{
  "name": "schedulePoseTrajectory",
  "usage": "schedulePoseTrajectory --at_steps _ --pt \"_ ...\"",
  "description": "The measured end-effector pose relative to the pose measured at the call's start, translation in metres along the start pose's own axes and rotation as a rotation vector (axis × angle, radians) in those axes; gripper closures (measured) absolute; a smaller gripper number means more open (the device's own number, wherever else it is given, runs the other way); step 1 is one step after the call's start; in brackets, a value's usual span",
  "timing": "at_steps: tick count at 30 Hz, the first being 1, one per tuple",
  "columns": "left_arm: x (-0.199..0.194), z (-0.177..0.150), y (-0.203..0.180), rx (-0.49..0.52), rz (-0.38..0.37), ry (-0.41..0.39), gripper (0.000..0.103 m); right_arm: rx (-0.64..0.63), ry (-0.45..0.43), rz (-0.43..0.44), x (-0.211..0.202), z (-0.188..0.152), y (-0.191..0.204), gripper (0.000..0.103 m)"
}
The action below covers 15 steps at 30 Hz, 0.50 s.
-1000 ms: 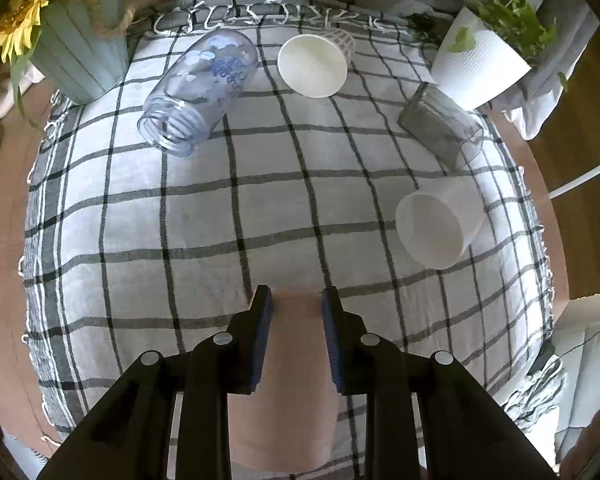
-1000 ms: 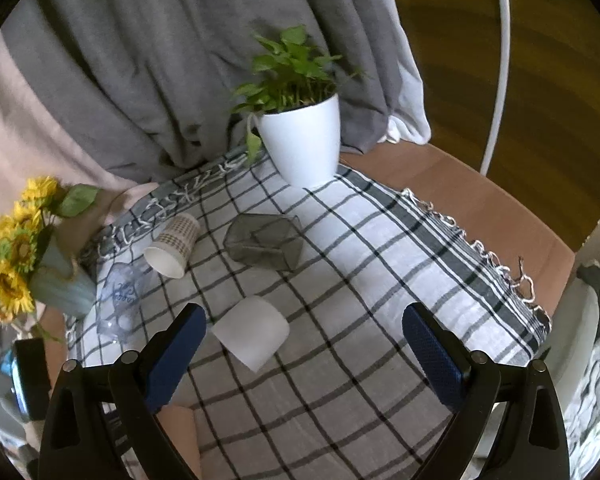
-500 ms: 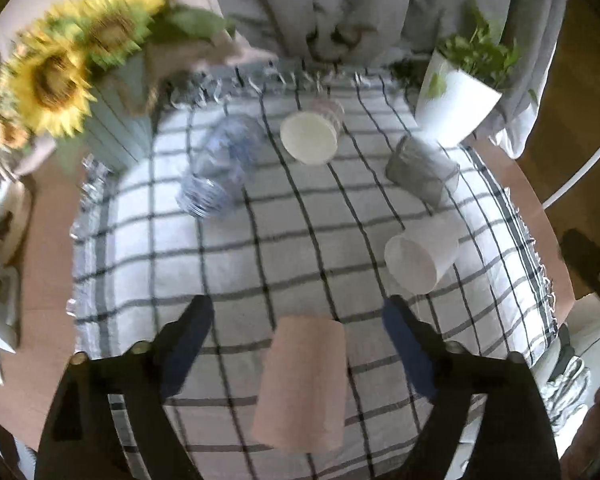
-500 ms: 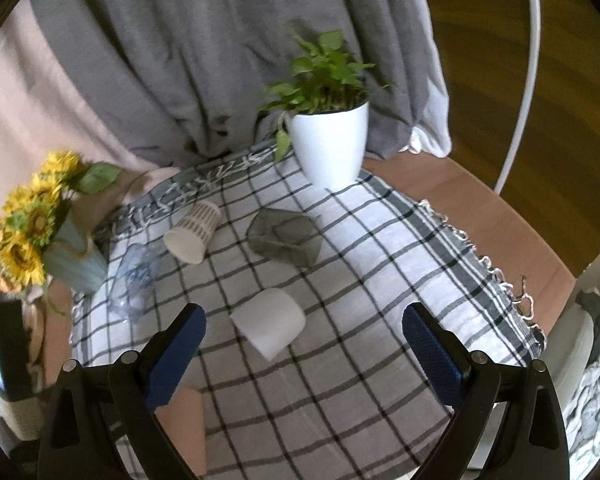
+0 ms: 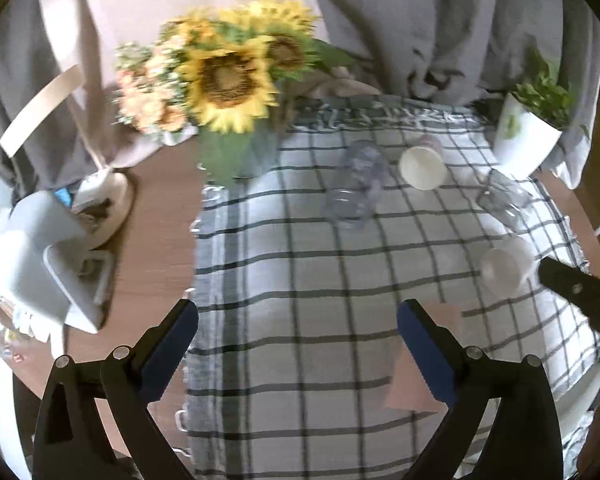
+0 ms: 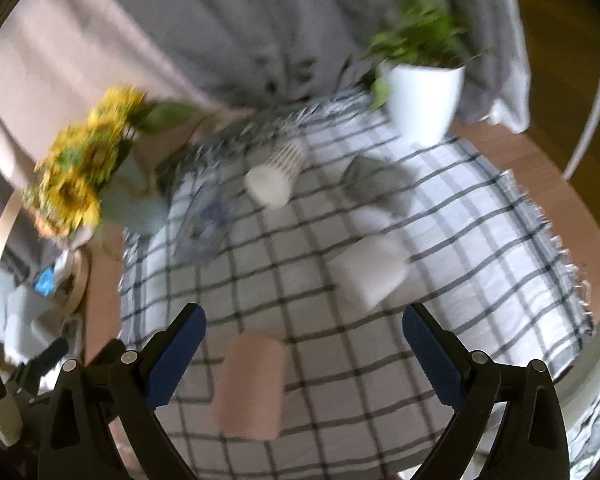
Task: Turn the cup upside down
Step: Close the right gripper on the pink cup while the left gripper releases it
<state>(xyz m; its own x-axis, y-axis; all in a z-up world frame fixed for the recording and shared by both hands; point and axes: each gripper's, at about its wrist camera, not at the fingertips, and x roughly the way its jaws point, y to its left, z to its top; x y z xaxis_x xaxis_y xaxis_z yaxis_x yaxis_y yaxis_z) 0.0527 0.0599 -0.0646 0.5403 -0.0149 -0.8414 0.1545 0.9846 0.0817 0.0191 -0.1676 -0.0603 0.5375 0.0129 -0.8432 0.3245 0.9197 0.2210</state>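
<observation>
On checked cloth (image 6: 480, 216) over desk (image 5: 160, 216): pink cup (image 6: 250, 388) stands mouth down at near edge, free of both tools. Left tool (image 5: 298, 344) spread wide, holding nothing; cup just right of its right finger. Right tool (image 6: 304, 354) also wide, empty, cup between its fingers in view but untouched. Four vessels lie on sides farther off: two white cups (image 6: 374, 270) (image 6: 274, 178), clear jar (image 6: 206, 220), grey glass (image 6: 376, 184). One sunflower vase (image 5: 236, 152) far left, one potted plant (image 6: 422, 96) far right.
</observation>
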Motion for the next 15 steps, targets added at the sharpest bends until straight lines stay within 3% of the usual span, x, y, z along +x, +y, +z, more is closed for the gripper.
schedulePoseTrajectory --at_steps 6,10,15 --pt "0.005 -0.014 0.023 0.005 0.044 0.0 0.001 -0.036 0.181 0.032 0.048 -0.008 0.029 0.004" --pt "0.019 -0.019 0.033 -0.016 0.03 0.039 0.002 -0.025 0.309 0.065 0.083 -0.012 0.038 0.004" --pt "0.036 -0.025 0.038 -0.017 0.021 0.076 0.002 0.003 0.42 0.039 0.117 -0.017 0.041 0.004"
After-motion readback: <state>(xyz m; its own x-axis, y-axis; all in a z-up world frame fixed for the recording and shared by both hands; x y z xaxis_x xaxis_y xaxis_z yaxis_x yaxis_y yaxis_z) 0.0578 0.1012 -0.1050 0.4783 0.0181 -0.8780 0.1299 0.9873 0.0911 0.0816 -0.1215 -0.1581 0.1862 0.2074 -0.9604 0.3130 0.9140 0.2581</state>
